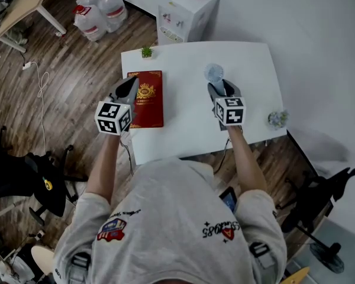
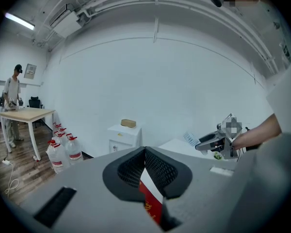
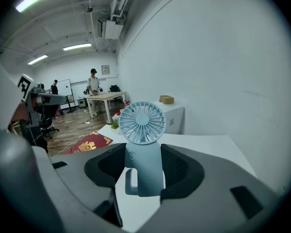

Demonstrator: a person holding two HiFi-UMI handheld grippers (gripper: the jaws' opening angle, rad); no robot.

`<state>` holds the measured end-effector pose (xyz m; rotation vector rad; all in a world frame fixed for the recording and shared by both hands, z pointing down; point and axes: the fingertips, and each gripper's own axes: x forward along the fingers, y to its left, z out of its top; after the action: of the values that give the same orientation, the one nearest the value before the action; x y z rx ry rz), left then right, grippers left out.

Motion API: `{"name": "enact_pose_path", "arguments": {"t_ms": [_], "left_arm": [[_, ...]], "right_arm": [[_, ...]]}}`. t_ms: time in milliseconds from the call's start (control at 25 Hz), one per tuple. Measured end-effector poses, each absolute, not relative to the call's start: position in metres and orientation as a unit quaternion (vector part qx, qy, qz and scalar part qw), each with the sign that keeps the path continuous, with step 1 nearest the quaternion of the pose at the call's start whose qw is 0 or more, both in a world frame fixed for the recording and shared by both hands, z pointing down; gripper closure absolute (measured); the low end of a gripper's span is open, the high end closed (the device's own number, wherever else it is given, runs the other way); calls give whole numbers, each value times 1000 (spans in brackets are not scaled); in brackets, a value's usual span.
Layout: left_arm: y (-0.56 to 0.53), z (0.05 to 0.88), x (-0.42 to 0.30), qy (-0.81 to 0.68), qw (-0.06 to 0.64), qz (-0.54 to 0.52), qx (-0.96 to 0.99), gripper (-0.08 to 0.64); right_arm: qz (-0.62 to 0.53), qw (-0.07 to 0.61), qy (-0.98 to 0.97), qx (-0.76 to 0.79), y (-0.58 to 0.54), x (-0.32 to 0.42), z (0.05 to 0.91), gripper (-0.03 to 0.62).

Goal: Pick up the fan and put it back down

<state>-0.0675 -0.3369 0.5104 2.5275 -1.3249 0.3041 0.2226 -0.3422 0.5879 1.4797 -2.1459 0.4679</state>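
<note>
A pale blue hand fan (image 3: 142, 123) stands upright between my right gripper's (image 3: 143, 150) pads, which press on its handle from both sides. In the head view the fan (image 1: 214, 73) sits at the tip of that gripper (image 1: 216, 87) over the right half of the white table (image 1: 183, 132). Whether its foot touches the tabletop I cannot tell. My left gripper (image 1: 131, 84) is shut and holds nothing, hovering over the near edge of a red book (image 1: 147, 99). A strip of that book (image 2: 150, 204) shows under the left gripper's (image 2: 145, 150) closed tips.
A small green plant (image 1: 146, 52) stands at the table's far left corner, a small bluish ornament (image 1: 277, 119) at its right edge. Behind the table are a white cabinet (image 1: 186, 10) and water bottles (image 1: 97, 10). Office chairs (image 1: 44, 182) flank me; a person (image 2: 12, 106) stands at a wooden table.
</note>
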Motion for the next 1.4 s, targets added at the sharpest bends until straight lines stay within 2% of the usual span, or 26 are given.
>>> {"name": "enact_pose_path", "arguments": {"t_ms": [480, 1240, 1400], "left_arm": [[-334, 529, -62, -449, 145, 129, 872, 556], [-329, 547, -78, -463, 164, 145, 859, 555], [-328, 548, -76, -462, 166, 143, 859, 555]], "right_arm": [[274, 319, -711, 563, -304, 286, 710, 370], [345, 379, -652, 560, -281, 295, 779, 368], [335, 371, -661, 560, -282, 293, 776, 365]]}}
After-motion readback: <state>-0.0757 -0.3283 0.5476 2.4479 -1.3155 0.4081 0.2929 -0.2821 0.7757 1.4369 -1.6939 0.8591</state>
